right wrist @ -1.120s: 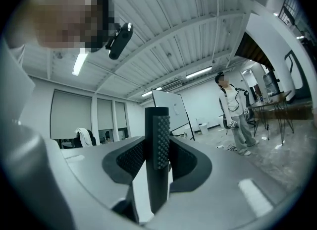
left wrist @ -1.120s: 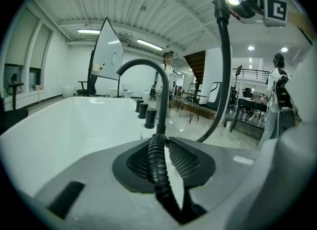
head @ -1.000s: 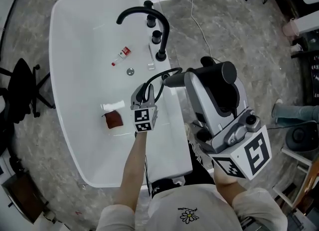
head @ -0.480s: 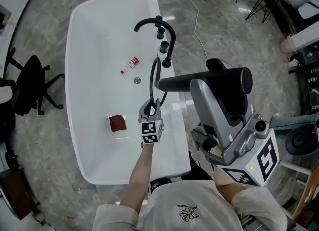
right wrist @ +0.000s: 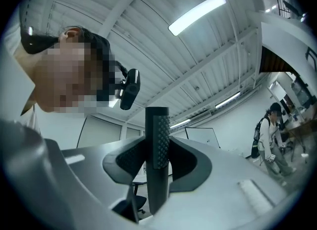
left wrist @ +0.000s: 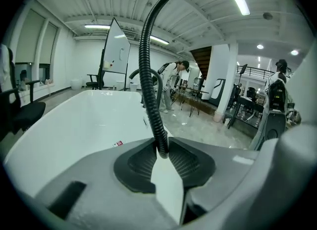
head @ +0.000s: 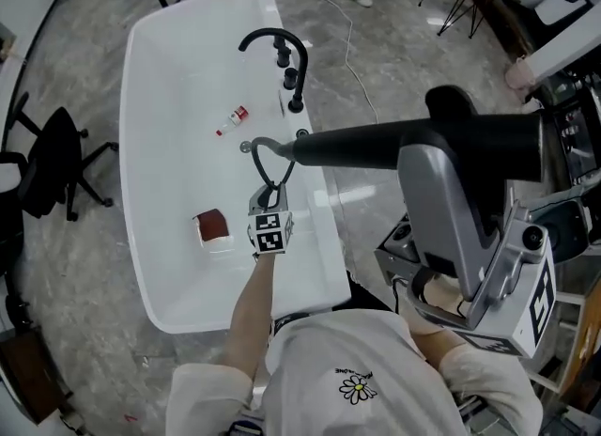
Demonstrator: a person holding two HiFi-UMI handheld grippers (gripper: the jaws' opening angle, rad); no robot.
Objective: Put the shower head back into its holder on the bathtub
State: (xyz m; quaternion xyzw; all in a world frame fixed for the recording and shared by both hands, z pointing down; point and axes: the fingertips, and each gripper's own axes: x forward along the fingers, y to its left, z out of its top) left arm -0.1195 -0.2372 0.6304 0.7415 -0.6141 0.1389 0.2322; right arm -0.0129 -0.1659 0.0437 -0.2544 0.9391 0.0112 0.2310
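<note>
The black shower head (head: 376, 147) lies level above the tub's right rim, its far end over the basin. My right gripper (head: 455, 147) is shut on its textured handle (right wrist: 157, 140), which stands upright between the jaws (right wrist: 157, 159). A black ribbed hose (head: 266, 166) loops down from that end into my left gripper (head: 268, 197), which is shut on it above the tub. In the left gripper view the hose (left wrist: 148, 75) rises from the pinched jaws (left wrist: 161, 149). The curved black faucet (head: 282, 49) and its knobs stand on the far rim; a small dark opening (head: 301, 132) shows beside them.
The white bathtub (head: 319, 237) holds a small red-and-white bottle (head: 232, 120), a drain (head: 246, 147) and a dark red block (head: 212, 225). A black office chair (head: 52, 157) stands to its left. A cable runs over the marble floor, and people stand beyond the tub.
My right gripper has risen with the shower head, which now stretches level over the rim. My left gripper has shifted along above the tub, still on the hose.
</note>
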